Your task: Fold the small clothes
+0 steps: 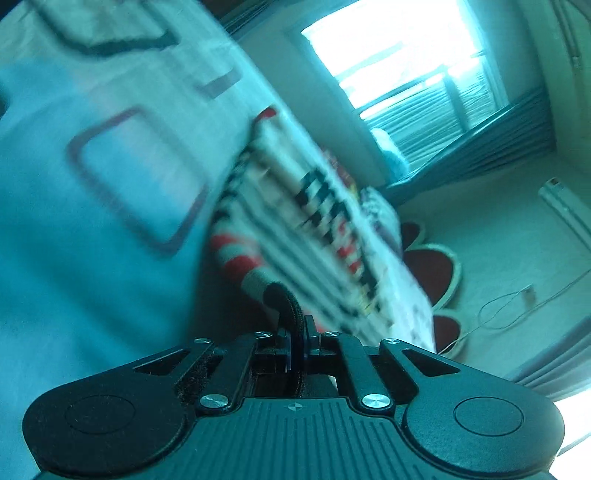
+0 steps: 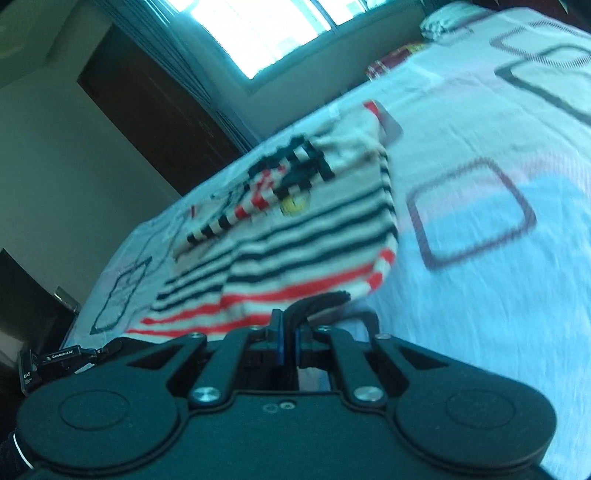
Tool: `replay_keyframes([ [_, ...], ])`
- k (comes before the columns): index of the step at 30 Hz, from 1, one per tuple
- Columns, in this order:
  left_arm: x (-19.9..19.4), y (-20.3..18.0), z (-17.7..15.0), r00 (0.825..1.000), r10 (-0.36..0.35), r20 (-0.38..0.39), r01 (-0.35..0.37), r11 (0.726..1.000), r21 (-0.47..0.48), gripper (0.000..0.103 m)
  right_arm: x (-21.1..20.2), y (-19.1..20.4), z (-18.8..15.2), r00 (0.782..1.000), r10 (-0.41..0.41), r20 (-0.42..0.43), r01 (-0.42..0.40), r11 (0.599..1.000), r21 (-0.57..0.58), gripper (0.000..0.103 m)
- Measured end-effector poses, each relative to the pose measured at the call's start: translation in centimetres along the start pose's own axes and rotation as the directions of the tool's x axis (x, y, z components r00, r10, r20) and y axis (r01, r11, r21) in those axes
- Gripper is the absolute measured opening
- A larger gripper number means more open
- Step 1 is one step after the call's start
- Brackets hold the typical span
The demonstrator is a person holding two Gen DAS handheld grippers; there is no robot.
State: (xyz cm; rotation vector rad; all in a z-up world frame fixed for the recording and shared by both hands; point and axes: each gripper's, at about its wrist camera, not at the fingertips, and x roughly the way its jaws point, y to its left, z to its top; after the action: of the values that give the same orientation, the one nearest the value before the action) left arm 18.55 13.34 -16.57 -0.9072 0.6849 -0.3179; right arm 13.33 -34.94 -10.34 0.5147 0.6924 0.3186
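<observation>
The dark hem of the striped sweater (image 2: 295,236) is pinched by the closed left gripper (image 1: 297,328) and right gripper (image 2: 288,325), at 6 o'clock on the bed (image 2: 480,295).

left gripper (image 1: 297,334): black ribbed housing, round side caps, silver screws | right gripper (image 2: 288,338): black, blue-edged fingers (image 2: 279,341)

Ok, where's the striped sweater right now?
The striped sweater lies on the white bedsheet below the window, its black hem clamped by both the left gripper and right gripper.
</observation>
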Motion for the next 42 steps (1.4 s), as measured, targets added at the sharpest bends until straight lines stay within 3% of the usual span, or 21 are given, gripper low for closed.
replay_keyframes([
  [6,2.5,-3.6,5.5,0.996,-0.057,0.066,0.056,0.998,0.022,0.005,1.5,1.3,6.0,0.997,0.009,0.079,-0.006,0.999,-0.032,0.006],
  [12,7.0,-7.5,11.7,0.995,-0.062,0.076,0.056,0.996,0.073,0.005,4.2,0.8,12.6,0.992,0.03,0.124,-0.03,1.0,-0.004,0.006],
  [17,11.8,-9.5,16.0,0.998,0.007,0.057,-0.013,0.994,0.109,0.005,8.9,-0.8,18.0,0.995,0.048,0.088,-0.052,0.998,0.04,0.006],
  [24,20.1,-8.4,20.1,0.996,0.085,0.022,-0.087,0.991,0.099,0.005,17.7,-4.9,22.8,0.997,0.077,0.024,-0.079,0.991,0.106,0.007],
  [29,25.7,-4.6,21.8,0.995,0.103,-0.008,-0.103,0.995,-0.013,0.006,24.7,-8.4,24.8,0.997,0.072,-0.032,-0.065,0.985,0.162,0.008],
  [31,26.9,-3.4,22.4,0.994,0.11,0.022,-0.108,0.99,-0.086,0.006,26.9,-9.7,25.7,0.997,0.075,-0.028,-0.068,0.979,0.195,0.016],
  [32,27.2,-2.8,22.5,0.996,0.083,0.043,-0.076,0.986,-0.145,0.007,27.4,-10.2,26.2,0.998,0.062,0.0,-0.06,0.978,0.202,0.025],
  [33,27.2,-2.4,22.5,0.997,0.045,0.068,-0.032,0.981,-0.189,0.011,27.5,-10.6,26.6,0.998,0.055,0.032,-0.06,0.976,0.209,0.027],
  [34,27.2,-2.3,22.4,0.996,0.027,0.09,-0.008,0.98,-0.199,0.028,27.5,-10.9,27.0,0.997,0.06,0.053,-0.071,0.973,0.22,0.027],
  [35,26.9,-2.8,22.4,0.993,0.03,0.111,-0.011,0.985,-0.171,0.042,27.3,-11.2,27.3,0.995,0.066,0.068,-0.08,0.971,0.225,0.027],
  [39,26.0,-5.4,23.0,0.992,0.076,0.101,-0.081,0.995,0.053,0.042,24.9,-10.6,27.9,0.994,0.064,0.085,-0.074,0.991,0.111,0.03],
  [42,26.6,-7.6,23.3,0.986,0.161,0.052,-0.169,0.951,0.259,0.042,24.4,-9.6,27.4,0.998,0.062,0.028,-0.061,0.998,-0.005,0.031],
])
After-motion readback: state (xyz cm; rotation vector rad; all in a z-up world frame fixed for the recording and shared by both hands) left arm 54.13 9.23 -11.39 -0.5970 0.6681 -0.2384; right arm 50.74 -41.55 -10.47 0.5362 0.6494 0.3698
